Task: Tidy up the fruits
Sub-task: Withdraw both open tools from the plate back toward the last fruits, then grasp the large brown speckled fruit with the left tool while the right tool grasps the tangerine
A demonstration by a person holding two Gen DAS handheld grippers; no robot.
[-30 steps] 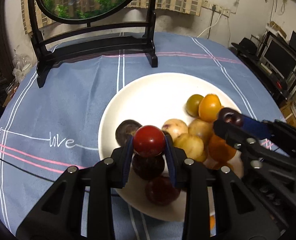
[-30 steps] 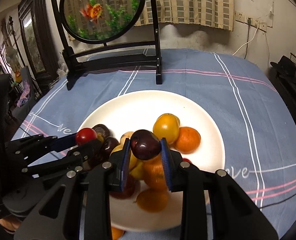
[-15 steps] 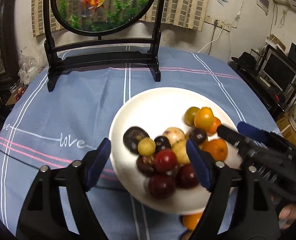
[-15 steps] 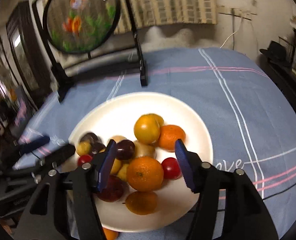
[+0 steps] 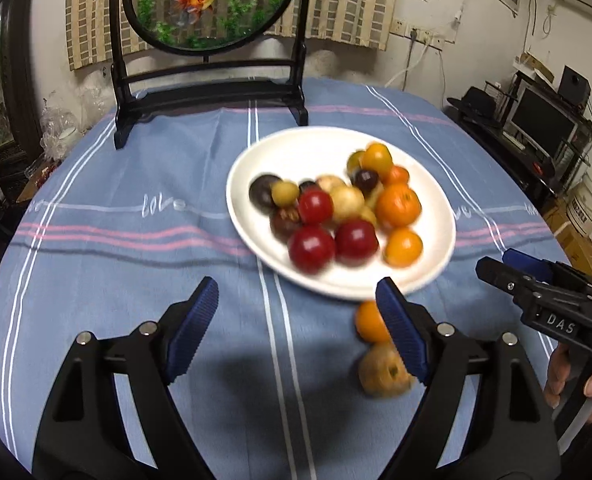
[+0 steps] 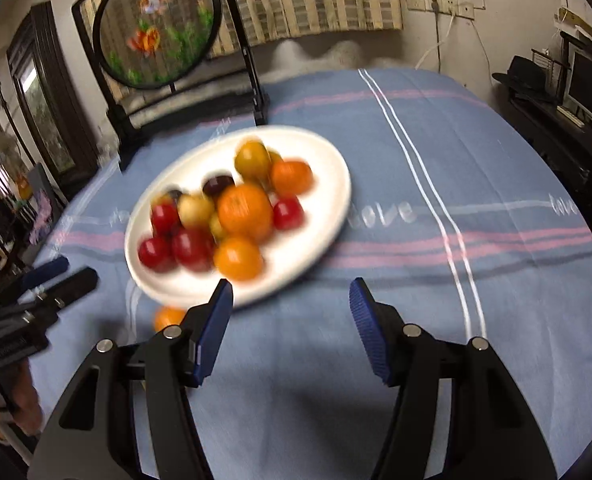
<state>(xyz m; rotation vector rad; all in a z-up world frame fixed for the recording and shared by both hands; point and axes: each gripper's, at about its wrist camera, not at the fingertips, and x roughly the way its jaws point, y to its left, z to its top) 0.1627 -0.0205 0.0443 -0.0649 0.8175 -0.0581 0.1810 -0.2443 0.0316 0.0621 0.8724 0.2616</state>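
A white plate (image 5: 304,148) on the blue tablecloth holds several red, dark purple, yellow and orange fruits; it also shows in the right wrist view (image 6: 320,152). An orange fruit (image 5: 368,322) and a brownish fruit (image 5: 382,372) lie on the cloth in front of the plate, by my left gripper's right finger. My left gripper (image 5: 300,332) is open and empty, short of the plate. My right gripper (image 6: 290,328) is open and empty, also short of the plate; it appears at the right of the left wrist view (image 5: 508,270). The orange fruit shows in the right wrist view (image 6: 168,318).
A round fish-painting screen on a black stand (image 5: 212,92) stands at the table's far side, behind the plate. Shelves with a monitor (image 5: 544,120) stand off the table to the right. The left gripper's fingers (image 6: 52,280) show at the left of the right wrist view.
Both grippers let go of their fruits, a red one and a dark purple one, onto the plate, opened wide, and pulled back and up from the plate.
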